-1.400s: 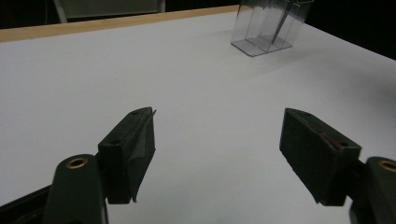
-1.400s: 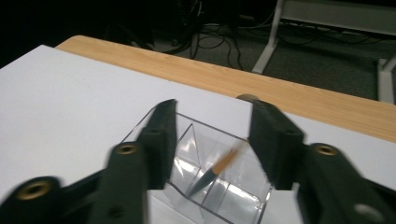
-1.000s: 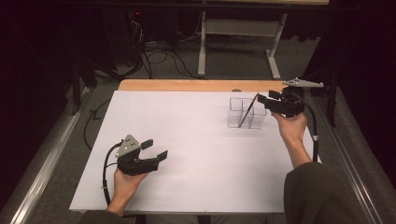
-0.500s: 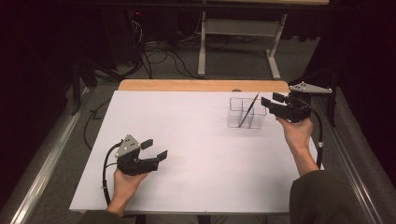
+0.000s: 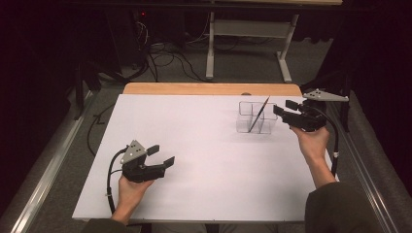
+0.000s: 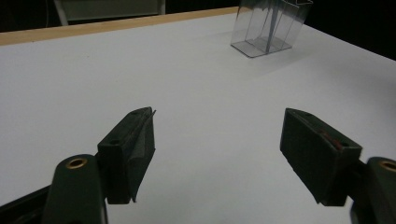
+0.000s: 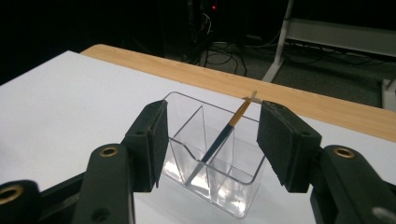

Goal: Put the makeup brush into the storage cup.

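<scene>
The step in hand looks like the end of placing: the brush (image 7: 223, 136) already stands in the box (image 7: 219, 186), and the right tool (image 5: 285, 108) hovers just beside the box with its jaws wide apart and nothing between them. In the right gripper view the two black pads frame the box from both sides, but they do not touch it or the brush. The next move, as a judgement, is either to draw the tool back or to close on the brush handle; for the second, the jaws must come forward and a little up, to the free upper end of the handle, without pushing the light box.

The left tool (image 5: 162, 156) rests at the lower left of the high view, low over the white worktop (image 5: 204, 145), well apart from the box. Its jaws are also wide open and empty.

The box is clear plastic with thin inner walls that make compartments; it stands at the upper right of the high view, near the wooden edge of the worktop. The brush is thin, dark in the lower part, orange higher up, with a pale tip. It leans tilted, lower end on the box floor, upper end out over the far rim. In which compartment it stands exactly cannot be told.
</scene>
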`<state>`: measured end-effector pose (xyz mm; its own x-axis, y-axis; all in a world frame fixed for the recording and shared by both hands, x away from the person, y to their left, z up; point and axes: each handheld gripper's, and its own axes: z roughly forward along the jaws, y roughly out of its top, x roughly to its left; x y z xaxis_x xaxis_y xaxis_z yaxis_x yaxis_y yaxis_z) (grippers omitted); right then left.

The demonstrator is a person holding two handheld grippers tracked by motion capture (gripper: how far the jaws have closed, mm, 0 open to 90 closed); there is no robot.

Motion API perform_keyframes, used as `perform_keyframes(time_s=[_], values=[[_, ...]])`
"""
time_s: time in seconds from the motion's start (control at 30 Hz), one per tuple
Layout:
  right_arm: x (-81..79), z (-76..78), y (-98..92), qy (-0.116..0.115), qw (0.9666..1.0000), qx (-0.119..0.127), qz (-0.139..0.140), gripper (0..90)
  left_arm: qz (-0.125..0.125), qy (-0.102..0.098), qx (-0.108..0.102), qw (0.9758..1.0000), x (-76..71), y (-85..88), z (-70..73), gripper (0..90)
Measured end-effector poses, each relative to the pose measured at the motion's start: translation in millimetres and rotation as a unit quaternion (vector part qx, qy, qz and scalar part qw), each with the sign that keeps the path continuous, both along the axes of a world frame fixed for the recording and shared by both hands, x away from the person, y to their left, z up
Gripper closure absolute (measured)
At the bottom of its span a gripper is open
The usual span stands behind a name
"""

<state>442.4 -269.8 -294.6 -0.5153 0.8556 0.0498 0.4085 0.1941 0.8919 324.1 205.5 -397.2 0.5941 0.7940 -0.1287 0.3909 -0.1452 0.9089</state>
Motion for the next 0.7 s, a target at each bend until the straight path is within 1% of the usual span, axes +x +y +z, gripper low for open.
perform_keyframes(time_s=[0.27,0.33,0.6,0.7], values=[[-3.3,-0.9,-2.2,0.002,1.0,-0.001,0.005,44.9,0.0,0.001,0.0,1.0,0.1,0.2,0.0,26.8],[-5.0,-1.0,-3.0,0.003,1.0,0.003,0.005,44.8,0.0,0.001,-0.001,1.0,0.0,0.4,0.0,26.8],[-10.3,-2.0,-8.1,0.0,1.0,0.007,0.006,44.0,-0.001,0.0,0.0,1.0,0.2,0.4,0.0,26.8],[-12.5,-2.0,-9.5,-0.005,0.9999,0.01,0.008,44.0,-0.001,0.0,0.0,1.0,0.0,0.4,0.0,26.8]])
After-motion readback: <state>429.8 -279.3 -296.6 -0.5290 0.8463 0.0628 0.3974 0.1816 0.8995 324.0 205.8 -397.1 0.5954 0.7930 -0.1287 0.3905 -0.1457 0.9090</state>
